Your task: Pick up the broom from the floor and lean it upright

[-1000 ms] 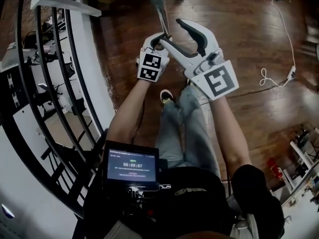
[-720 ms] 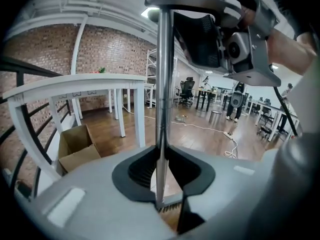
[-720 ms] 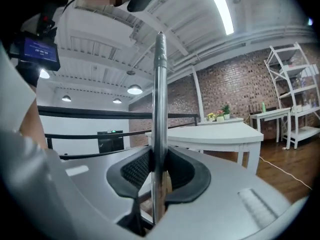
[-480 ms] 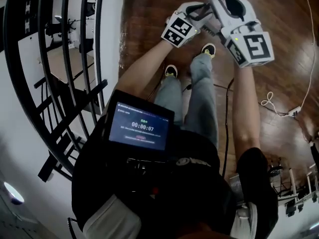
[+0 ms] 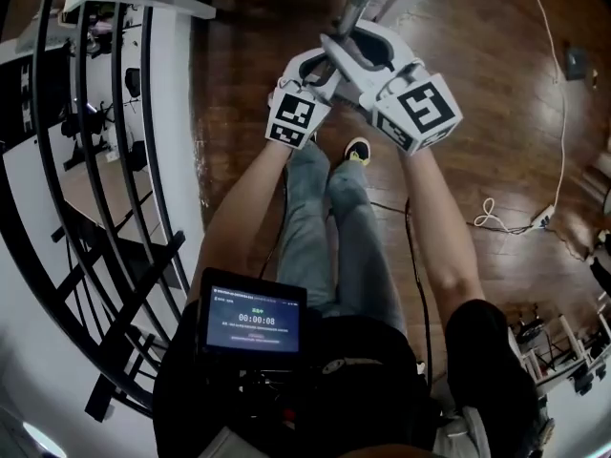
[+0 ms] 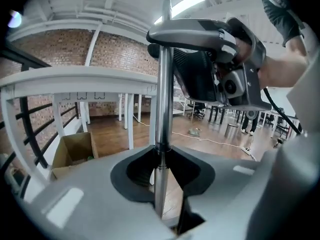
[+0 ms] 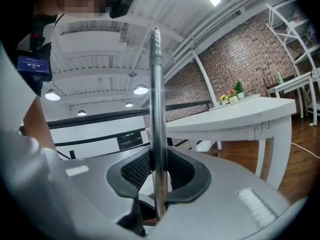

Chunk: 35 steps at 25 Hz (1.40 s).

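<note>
Left gripper (image 5: 321,71) and, just above it, right gripper (image 5: 346,48) both pinch nearly shut on the broom handle (image 6: 162,109), probably stacked to steady it upright for leaning, brush end's out of view.

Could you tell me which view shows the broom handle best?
The right gripper view: the broom handle shows unblocked up to its tip. The left gripper view hides part of it; the head view shows a stub.

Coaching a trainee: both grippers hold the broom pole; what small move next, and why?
Probably tip the silver metal broom pole toward the white table: left gripper and right gripper both clamp it, near upright, but nothing visibly supports it.
</note>
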Each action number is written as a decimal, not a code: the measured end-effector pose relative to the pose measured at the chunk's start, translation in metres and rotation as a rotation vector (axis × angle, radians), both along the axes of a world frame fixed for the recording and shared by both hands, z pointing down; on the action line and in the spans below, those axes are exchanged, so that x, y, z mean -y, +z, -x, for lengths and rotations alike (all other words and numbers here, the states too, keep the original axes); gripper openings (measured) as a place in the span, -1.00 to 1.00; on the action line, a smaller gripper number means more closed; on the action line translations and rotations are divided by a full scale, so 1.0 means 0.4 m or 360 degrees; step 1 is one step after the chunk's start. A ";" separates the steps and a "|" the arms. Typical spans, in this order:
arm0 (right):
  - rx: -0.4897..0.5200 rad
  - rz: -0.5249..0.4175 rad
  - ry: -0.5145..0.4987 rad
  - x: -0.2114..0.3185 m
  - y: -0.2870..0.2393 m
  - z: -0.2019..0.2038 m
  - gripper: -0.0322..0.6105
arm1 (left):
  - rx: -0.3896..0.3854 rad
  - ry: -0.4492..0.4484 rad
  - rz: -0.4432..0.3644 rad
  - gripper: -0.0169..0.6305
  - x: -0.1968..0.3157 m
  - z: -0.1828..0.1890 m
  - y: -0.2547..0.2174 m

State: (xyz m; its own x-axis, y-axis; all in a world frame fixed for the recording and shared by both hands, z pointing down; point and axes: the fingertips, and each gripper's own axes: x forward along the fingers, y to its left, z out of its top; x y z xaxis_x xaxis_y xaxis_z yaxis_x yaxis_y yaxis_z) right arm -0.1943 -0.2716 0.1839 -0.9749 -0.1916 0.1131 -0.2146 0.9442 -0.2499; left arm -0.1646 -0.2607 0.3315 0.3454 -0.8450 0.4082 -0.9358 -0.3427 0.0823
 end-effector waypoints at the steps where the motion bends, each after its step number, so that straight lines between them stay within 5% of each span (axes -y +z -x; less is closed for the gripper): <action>1: -0.0017 0.0018 -0.0006 0.020 0.022 0.002 -0.64 | -0.0016 -0.0006 0.0019 -0.64 0.015 -0.001 0.021; 8: -0.0130 0.0107 -0.0037 0.109 0.261 0.079 -0.63 | -0.0122 -0.0029 0.0186 -0.64 0.082 0.045 0.261; 15: -0.0184 0.0184 -0.0028 0.167 0.391 0.137 -0.63 | -0.0102 -0.0007 0.0255 -0.64 0.124 0.106 0.386; 35: -0.0263 0.0227 -0.0079 0.205 0.482 0.170 -0.63 | -0.0104 0.0011 0.0358 -0.63 0.164 0.135 0.475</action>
